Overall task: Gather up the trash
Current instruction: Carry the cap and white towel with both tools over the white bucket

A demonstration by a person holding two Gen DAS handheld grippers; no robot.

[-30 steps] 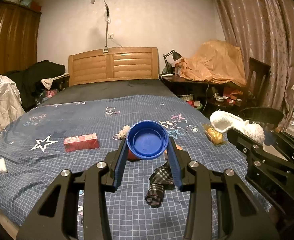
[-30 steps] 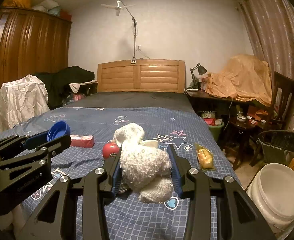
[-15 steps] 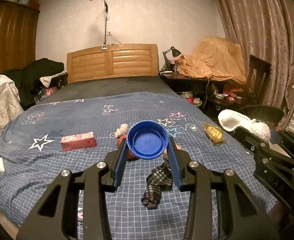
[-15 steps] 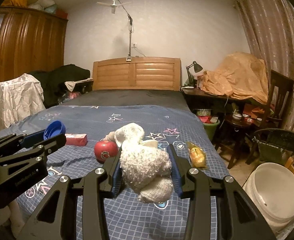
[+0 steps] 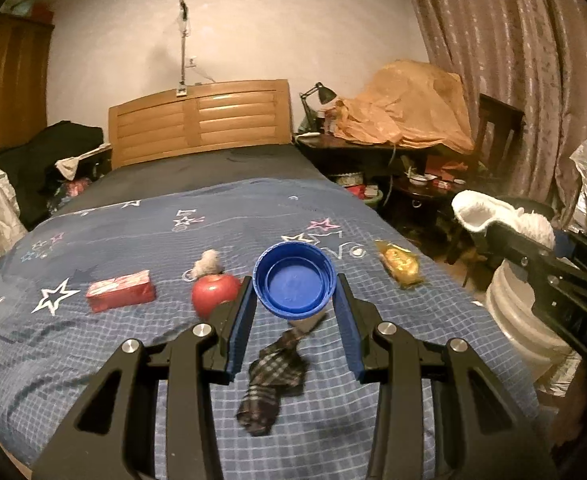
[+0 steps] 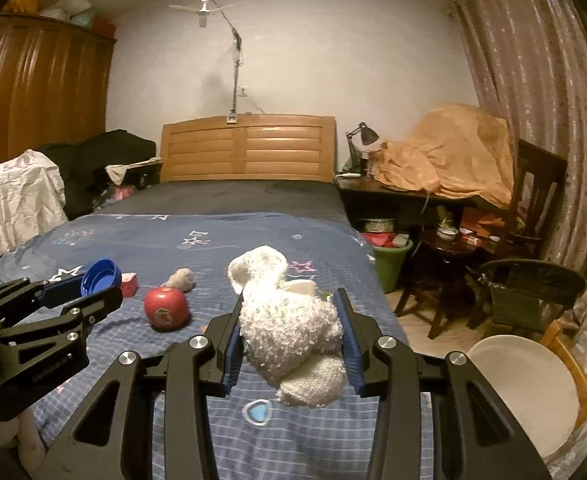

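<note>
The left gripper (image 5: 295,294) pinches a blue lid (image 5: 294,279) between its 2 pads, hollow side toward the camera and empty. The right gripper (image 6: 291,332) clamps a white sock (image 6: 289,320), which bulges between its fingers and hangs below them. Both are held over the near end of the bed (image 6: 197,240). Just right of the bed's near corner stands a white bucket (image 6: 521,390); its inside looks bare, though only part shows. On the quilt under the left gripper lies a plaid cloth (image 5: 271,380); farther off sit an apple (image 5: 213,294), a red box (image 5: 119,290), a grey ball (image 5: 208,261) and a yellow packet (image 5: 399,262). Beyond, beside the bed, a green bin (image 6: 389,258) holds red scraps
</note>
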